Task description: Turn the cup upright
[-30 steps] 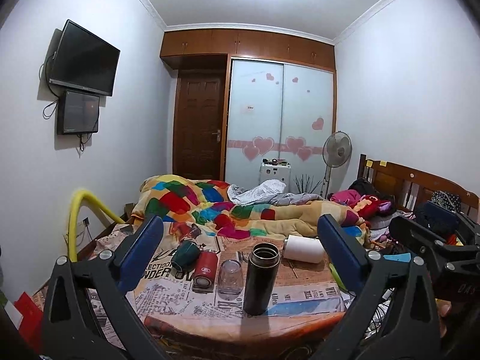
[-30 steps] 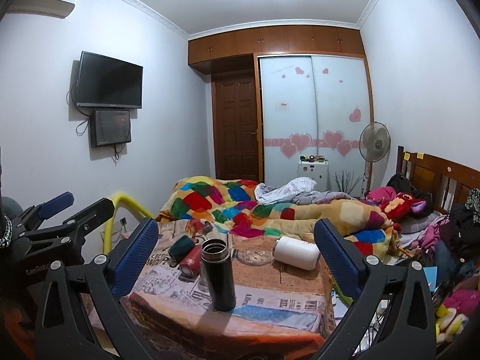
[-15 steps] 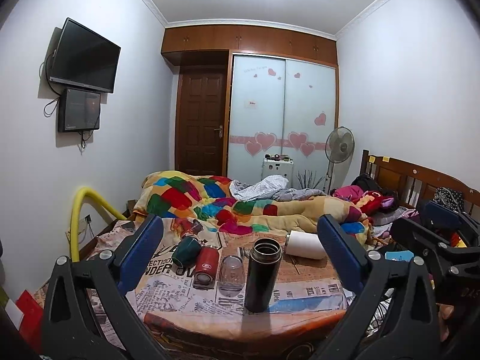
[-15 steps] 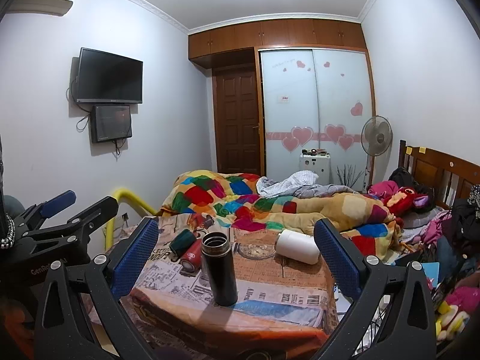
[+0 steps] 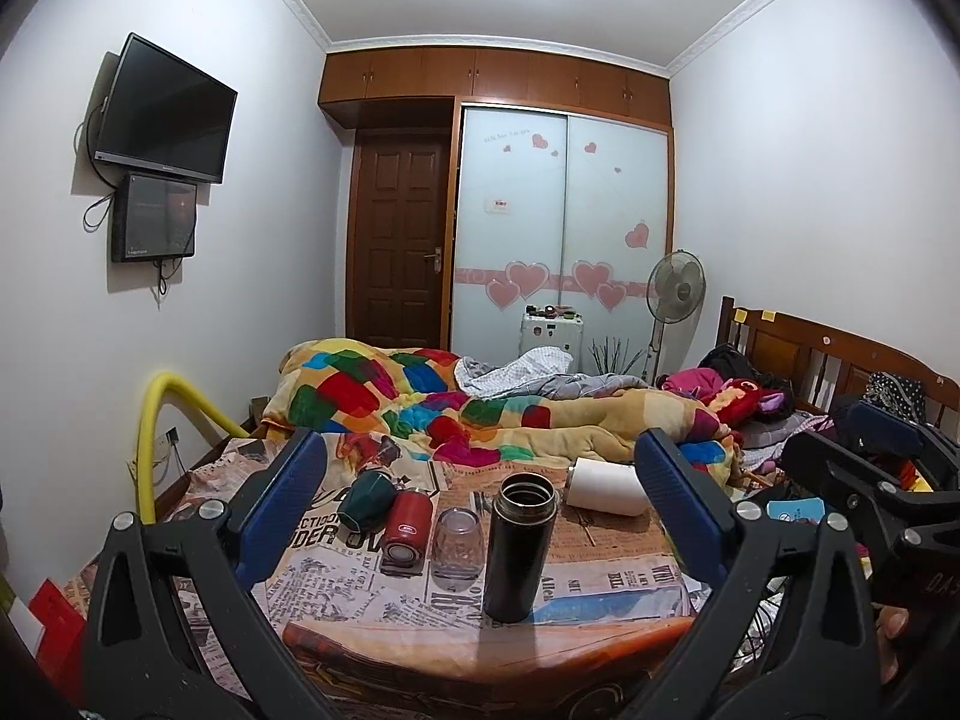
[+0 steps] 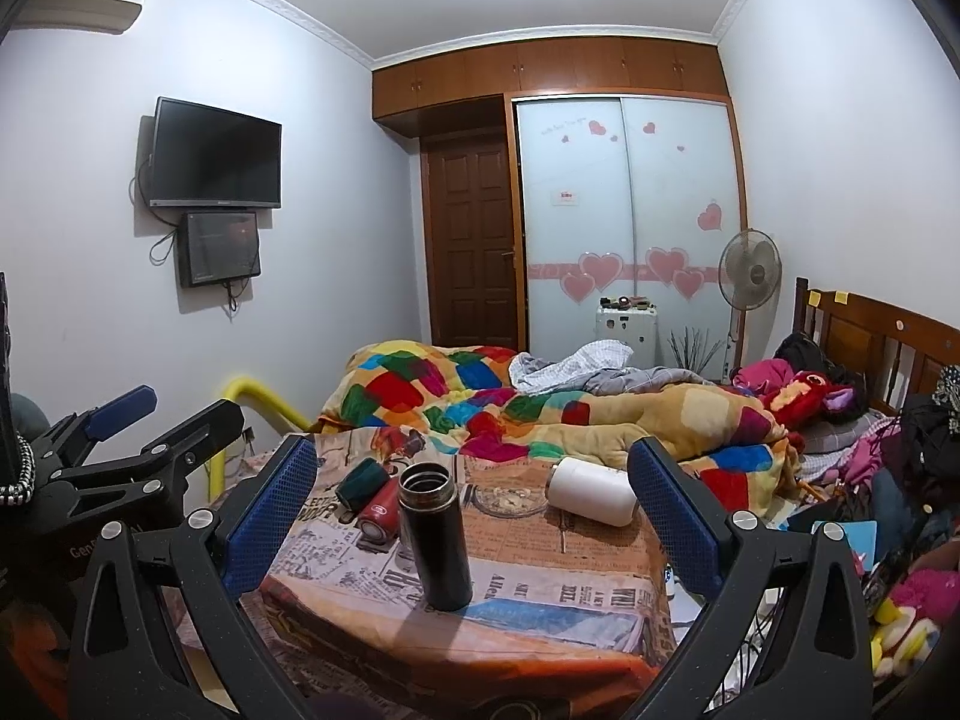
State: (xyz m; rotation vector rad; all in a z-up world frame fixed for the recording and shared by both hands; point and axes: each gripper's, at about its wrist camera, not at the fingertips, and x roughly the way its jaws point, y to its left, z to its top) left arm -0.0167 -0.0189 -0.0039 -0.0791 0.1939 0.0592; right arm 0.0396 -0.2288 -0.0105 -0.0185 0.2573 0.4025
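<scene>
Newspaper covers the worktop [image 5: 372,594] by the messy bed. Both grippers hang back with fingers wide apart and empty: the left gripper [image 5: 480,504] and the right gripper [image 6: 474,501]. Nearest stands a black flask [image 5: 517,546], already upright. Just behind it a clear cup [image 5: 457,549] sits mouth down. I think the gripper should come in low, squeeze its sides gently, lift, then turn it slowly. Farther back lie a red cup [image 5: 409,525] and a green cup [image 5: 363,495].

left gripper [image 5: 477,504] | black frame, silver screws | fingers [image 5: 282,507] blue, dimpled pads | right gripper [image 6: 474,510] alike
</scene>
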